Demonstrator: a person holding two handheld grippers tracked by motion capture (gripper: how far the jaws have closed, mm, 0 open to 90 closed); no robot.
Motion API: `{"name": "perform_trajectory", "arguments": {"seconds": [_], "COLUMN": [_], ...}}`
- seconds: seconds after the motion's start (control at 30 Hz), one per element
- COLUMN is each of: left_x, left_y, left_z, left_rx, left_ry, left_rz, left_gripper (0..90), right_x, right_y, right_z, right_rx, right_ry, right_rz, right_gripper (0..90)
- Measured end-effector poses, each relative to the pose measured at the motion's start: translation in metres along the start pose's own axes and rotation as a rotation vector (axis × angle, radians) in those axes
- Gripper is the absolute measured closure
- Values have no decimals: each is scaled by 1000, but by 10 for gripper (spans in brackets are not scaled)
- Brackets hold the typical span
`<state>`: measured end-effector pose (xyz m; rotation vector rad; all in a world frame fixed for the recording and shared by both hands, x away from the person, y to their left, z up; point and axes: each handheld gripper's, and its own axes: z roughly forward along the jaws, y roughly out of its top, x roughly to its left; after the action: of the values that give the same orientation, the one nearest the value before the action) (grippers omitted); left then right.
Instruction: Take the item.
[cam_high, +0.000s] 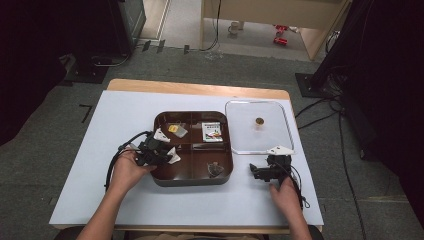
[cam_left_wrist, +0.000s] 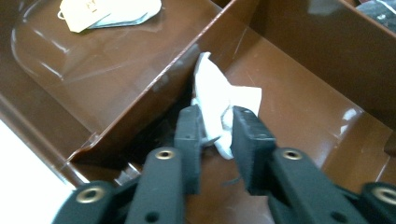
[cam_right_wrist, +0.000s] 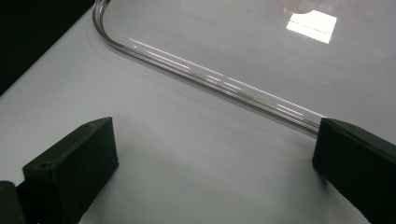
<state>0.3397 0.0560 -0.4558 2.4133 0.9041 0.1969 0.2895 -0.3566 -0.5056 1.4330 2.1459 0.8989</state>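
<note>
A brown tray (cam_high: 192, 181) with several compartments sits mid-table. My left gripper (cam_high: 166, 153) reaches over its left rim into the near-left compartment. In the left gripper view it (cam_left_wrist: 216, 122) is shut on a crumpled white tissue (cam_left_wrist: 219, 93), which lies against the tray's divider (cam_left_wrist: 154, 84). My right gripper (cam_high: 272, 162) rests on the white table cover right of the tray. Its jaws (cam_right_wrist: 215, 140) stand wide open with nothing between them, just short of the front edge of a clear lid (cam_right_wrist: 210, 77), which lies flat (cam_high: 245, 137) beside the tray.
The far-left compartment holds a yellow-tagged packet (cam_high: 176, 130) (cam_left_wrist: 109, 11), the far-right a printed card (cam_high: 212, 131), the near-right a small dark object (cam_high: 215, 169). The lid carries a brown knob (cam_high: 259, 121). Cables trail from both grippers; more run over the floor at right.
</note>
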Motion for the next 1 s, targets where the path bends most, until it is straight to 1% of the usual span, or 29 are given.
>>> {"name": "perform_trajectory", "arguments": {"seconds": [0.03,0.07,0.13,0.27,0.33,0.43,0.53,0.63,0.7,0.87,1.0], "left_x": [0,-1,-1,0,0,0,0,0,0,2,4], "left_y": [0,0,0,0,0,0,0,0,0,0,-1], "left_z": [0,0,0,0,0,-1,-2,-2,-3,-7,-10], "left_rx": [-3,-5,-4,-4,-4,-10,-11,-15,-19,-39,-50], "left_ry": [-1,-1,1,-9,-10,-22,-25,-30,-31,-39,-42], "left_rz": [8,13,12,7,6,-4,4,3,4,-13,-16], "left_gripper": [798,798,799,817,819,821,824,824,825,824,824], "right_x": [0,0,0,0,0,0,0,0,0,0,0], "right_y": [0,0,0,0,0,0,0,0,0,0,0], "right_z": [0,0,0,0,0,0,0,0,0,0,0], "right_rx": [0,0,0,0,0,0,0,0,0,0,0], "right_ry": [0,0,0,0,0,0,0,0,0,1,1], "right_rz": [0,0,-1,0,0,0,0,0,0,0,0], "right_gripper": [0,0,0,0,0,0,0,0,0,0,0]}}
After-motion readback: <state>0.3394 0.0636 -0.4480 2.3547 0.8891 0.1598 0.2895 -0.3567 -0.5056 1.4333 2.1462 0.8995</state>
